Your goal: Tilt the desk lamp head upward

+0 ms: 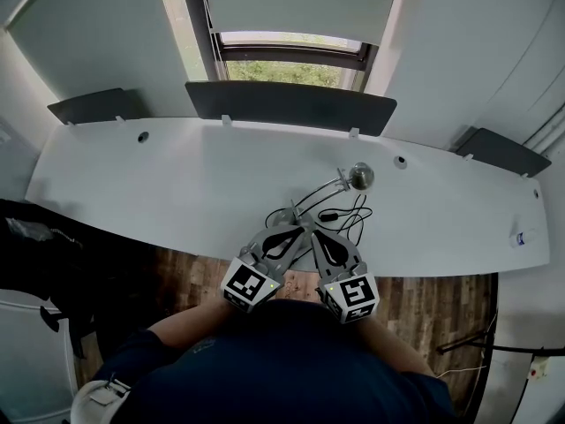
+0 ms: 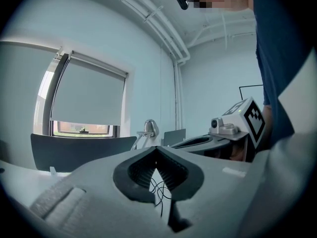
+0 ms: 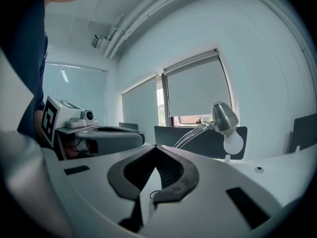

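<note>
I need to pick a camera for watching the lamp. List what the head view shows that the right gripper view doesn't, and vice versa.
Head view only: the wooden floor, the right tool's marker cube, and its tips beside the left tool's, short of the lamp head. Right gripper view only: the white bulb under that head, pointing down, and ceiling pipes. Both: lamp head, desk, left tool, window blind.

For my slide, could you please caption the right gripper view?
Shut right gripper points toward the silver desk lamp head.

Silver desk lamp head [image 1: 362, 176], white desk [image 1: 177, 184], black cable [image 1: 355, 216]
</note>
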`<move>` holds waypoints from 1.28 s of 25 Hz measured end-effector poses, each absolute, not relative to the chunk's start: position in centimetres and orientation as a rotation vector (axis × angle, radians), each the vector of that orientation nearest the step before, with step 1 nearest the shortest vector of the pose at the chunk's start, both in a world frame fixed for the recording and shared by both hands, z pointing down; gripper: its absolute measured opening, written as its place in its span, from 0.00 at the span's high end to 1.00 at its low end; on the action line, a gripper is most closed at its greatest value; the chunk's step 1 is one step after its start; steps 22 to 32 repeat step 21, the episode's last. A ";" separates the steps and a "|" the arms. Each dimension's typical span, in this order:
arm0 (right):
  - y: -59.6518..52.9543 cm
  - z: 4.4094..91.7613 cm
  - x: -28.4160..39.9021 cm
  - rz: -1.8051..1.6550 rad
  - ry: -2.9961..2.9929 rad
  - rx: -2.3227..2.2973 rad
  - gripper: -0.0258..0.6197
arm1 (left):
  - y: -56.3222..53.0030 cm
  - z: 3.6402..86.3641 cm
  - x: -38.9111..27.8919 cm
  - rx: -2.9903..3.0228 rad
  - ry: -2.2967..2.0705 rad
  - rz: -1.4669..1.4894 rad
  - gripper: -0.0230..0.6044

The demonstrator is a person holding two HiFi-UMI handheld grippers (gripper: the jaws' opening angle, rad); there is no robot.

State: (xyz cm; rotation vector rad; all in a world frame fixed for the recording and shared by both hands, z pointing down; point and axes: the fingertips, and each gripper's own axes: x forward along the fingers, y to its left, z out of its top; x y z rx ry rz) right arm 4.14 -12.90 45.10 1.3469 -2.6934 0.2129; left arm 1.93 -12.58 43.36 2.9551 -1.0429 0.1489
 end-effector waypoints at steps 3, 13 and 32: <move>-12.9 44.9 4.2 0.188 -2.699 1.353 0.95 | -12.6 43.2 1.9 2.944 -1.048 0.114 0.95; -13.2 44.9 4.4 0.193 -2.675 1.359 0.95 | -12.7 43.0 1.9 2.946 -1.049 0.107 0.95; -13.1 45.0 4.0 0.183 -2.680 1.337 0.95 | -12.6 43.4 1.7 2.949 -1.040 0.140 0.95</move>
